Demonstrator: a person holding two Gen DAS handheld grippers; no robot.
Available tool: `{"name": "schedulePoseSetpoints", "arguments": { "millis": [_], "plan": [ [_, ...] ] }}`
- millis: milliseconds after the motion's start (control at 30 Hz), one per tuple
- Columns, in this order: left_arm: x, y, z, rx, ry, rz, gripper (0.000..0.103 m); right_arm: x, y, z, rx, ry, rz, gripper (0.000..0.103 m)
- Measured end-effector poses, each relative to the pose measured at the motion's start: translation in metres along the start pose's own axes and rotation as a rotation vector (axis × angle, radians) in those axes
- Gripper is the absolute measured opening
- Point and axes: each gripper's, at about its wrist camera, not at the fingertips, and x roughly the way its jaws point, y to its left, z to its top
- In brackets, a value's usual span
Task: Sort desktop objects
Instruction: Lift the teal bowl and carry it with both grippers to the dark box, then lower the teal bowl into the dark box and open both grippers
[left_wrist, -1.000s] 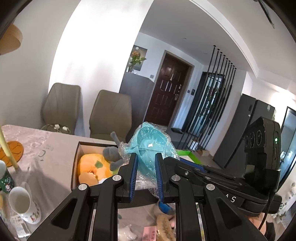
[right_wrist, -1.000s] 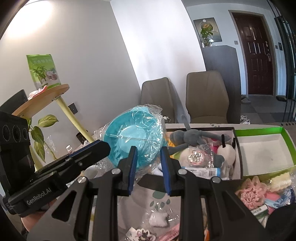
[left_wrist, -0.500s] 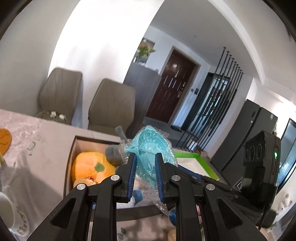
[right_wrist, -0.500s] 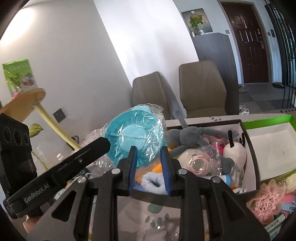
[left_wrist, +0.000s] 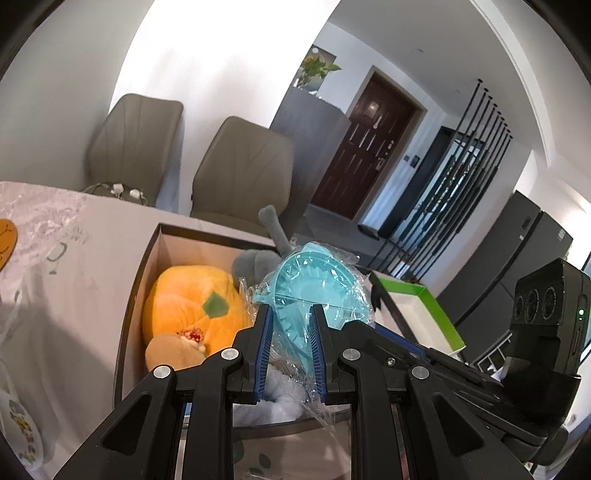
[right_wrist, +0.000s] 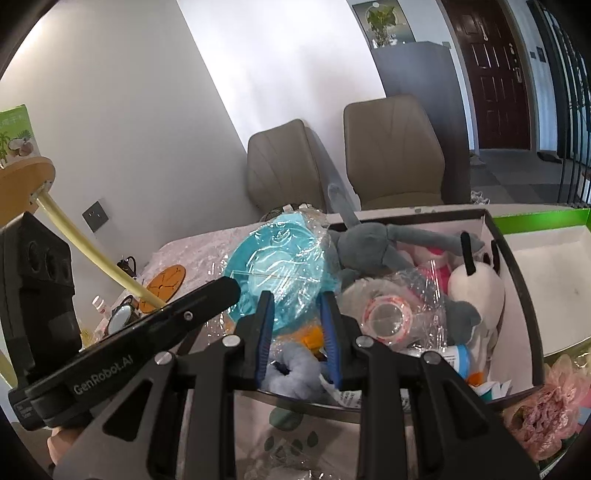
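Two grippers, left gripper (left_wrist: 290, 323) and right gripper (right_wrist: 297, 312), pinch one plastic-wrapped turquoise ribbed bowl (right_wrist: 275, 269) between narrowed fingers. Sharing the slippery wrap probably steadies it over the brown cardboard box (left_wrist: 147, 258) (already crowded with plush toys).

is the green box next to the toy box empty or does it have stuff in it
Empty, as far as it shows. The green box shows only a bare white floor, while the dark box beside it is packed with plush toys. Its far right end is cut off.

A turquoise ribbed bowl (left_wrist: 314, 280) in clear glossy film is seen between the blue pads of the black left tongs (left_wrist: 290, 332). To their left, an orange plush pumpkin (left_wrist: 192, 299) with a green patch is shown in a brown box (left_wrist: 147, 258). Beyond the black right tongs (right_wrist: 297, 321), grey (right_wrist: 373, 247) and white (right_wrist: 476, 288) plush toys are seen.
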Motion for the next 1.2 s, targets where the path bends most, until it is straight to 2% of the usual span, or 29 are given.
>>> {"name": "schedulePoseSetpoints", "arguments": {
  "millis": [167, 200, 333, 367, 400, 467, 833, 1200],
  "plan": [
    [0.018, 0.007, -0.006, -0.014, 0.052, 0.000, 0.018, 0.014, -0.006, -0.006, 0.012, 0.051, -0.024, 0.028],
    [0.024, 0.010, -0.008, -0.025, 0.067, 0.008, 0.018, 0.018, -0.007, -0.007, 0.009, 0.073, -0.034, 0.035],
    [0.039, 0.021, -0.016, -0.047, 0.116, 0.037, 0.018, 0.029, -0.014, -0.012, 0.025, 0.123, -0.044, 0.040],
    [0.038, 0.023, -0.016, -0.054, 0.113, 0.035, 0.018, 0.028, -0.014, -0.012, 0.021, 0.119, -0.047, 0.046],
    [0.037, 0.026, -0.016, -0.065, 0.108, 0.034, 0.018, 0.026, -0.013, -0.011, 0.016, 0.112, -0.053, 0.060],
    [0.031, 0.029, -0.015, -0.068, 0.096, 0.046, 0.018, 0.018, -0.012, -0.009, 0.002, 0.081, -0.076, 0.076],
    [0.010, 0.029, -0.005, -0.094, 0.033, 0.057, 0.018, -0.017, -0.014, 0.003, 0.027, -0.055, -0.047, 0.076],
    [-0.018, 0.009, 0.004, -0.045, -0.029, 0.055, 0.018, -0.064, -0.019, 0.013, 0.078, -0.183, -0.004, 0.080]
  ]
}}
